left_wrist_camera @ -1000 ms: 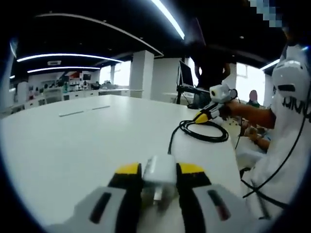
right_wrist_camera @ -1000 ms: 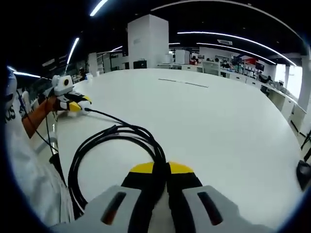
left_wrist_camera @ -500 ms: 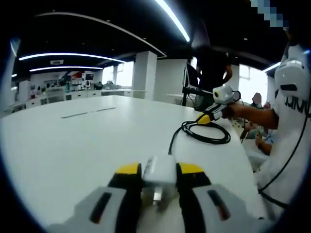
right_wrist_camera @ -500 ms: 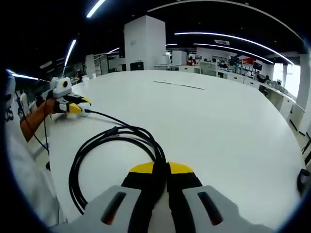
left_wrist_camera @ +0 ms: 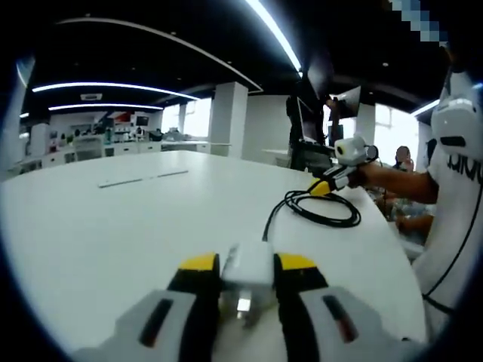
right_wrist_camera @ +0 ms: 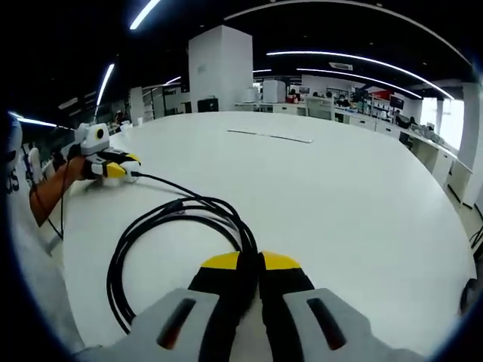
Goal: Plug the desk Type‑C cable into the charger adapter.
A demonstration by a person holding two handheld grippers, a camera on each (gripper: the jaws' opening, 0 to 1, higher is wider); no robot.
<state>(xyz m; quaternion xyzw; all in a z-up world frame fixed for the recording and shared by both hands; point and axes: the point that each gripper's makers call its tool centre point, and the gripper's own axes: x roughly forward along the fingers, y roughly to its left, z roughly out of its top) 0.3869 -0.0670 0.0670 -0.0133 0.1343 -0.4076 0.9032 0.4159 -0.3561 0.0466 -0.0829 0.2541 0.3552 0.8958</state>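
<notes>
While both units are loaded, status reads L to R as follows. Left gripper point(left_wrist_camera: 247, 273): fingers closed onto the white charger adapter point(left_wrist_camera: 246, 265), held low over the white tabletop point(left_wrist_camera: 113, 226) near its edge closest to the person; the port face can't be made out. From the adapter area a black Type-C cable point(right_wrist_camera: 177, 215) runs across the tabletop into a loose coil. Right gripper point(right_wrist_camera: 249, 265): fingers pinched together on the cable at the coil's near side; the plug tip isn't visible, so its exact grip pt can't be told.

Step in hand, est.: both parts grasped, grippers well apart, mating not yet begun. Next move req.: bring the two together, align plug w/ adapter port, push straight in; cable slack looks ample.
</notes>
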